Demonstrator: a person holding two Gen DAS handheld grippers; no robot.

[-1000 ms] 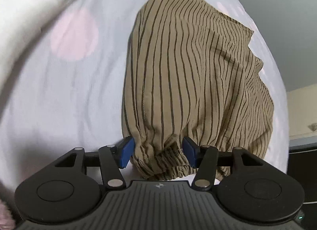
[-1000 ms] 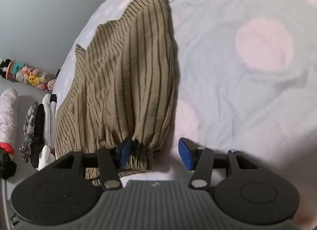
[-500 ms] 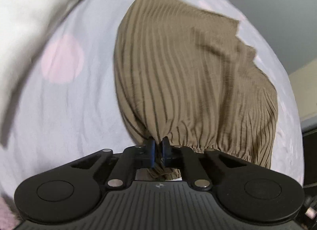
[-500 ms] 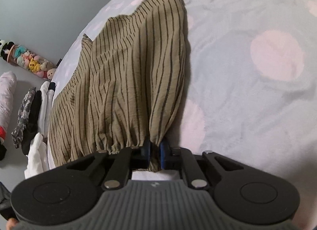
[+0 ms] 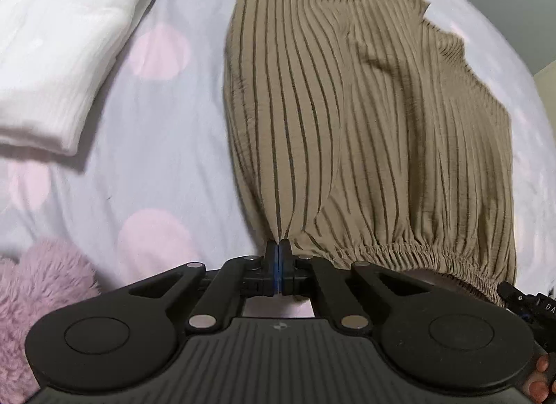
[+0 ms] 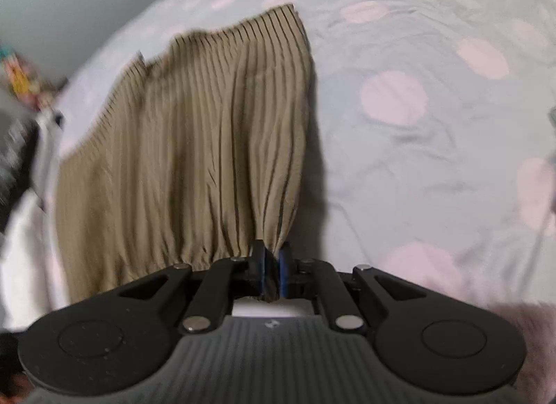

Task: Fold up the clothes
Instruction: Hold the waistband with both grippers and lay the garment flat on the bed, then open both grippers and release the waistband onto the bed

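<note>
Between the clenched fingers of the left gripper (image 5: pixel 278 251) and right gripper (image 6: pixel 271 258), the striped garment's (image 5: pixel 365 126) elastic waistband is pinched above the bedsheet (image 5: pixel 156 160).

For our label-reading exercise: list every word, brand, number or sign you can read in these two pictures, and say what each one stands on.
"DA": white letters, cut off by the picture's edge, on the black device at the right rim of the left wrist view.
A small pale emblem on each tool's ribbed body: a mark, no readable letters.
Nothing else is readable.
</note>
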